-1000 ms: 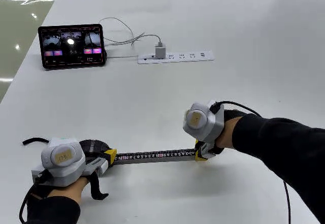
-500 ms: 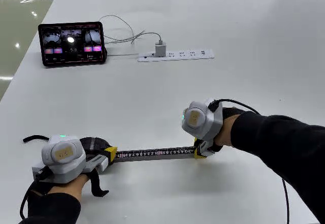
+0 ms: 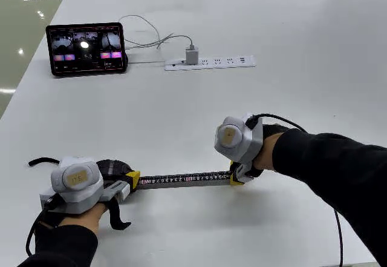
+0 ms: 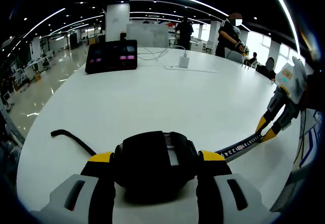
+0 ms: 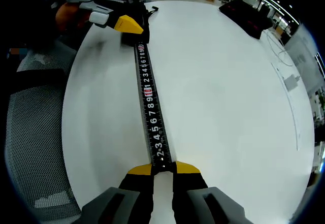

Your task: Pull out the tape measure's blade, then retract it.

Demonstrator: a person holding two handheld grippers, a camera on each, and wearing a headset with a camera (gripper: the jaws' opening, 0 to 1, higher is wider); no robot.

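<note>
Right gripper (image 3: 234, 180) edged slightly leftward; blade (image 5: 151, 102) tip hidden between its jaws.

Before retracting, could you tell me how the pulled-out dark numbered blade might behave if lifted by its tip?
The thin dark numbered blade runs straight along the white table, so probably springy, not floppy. Lifted by the right gripper, it may sag. Released, it likely snaps towards the black case.
</note>
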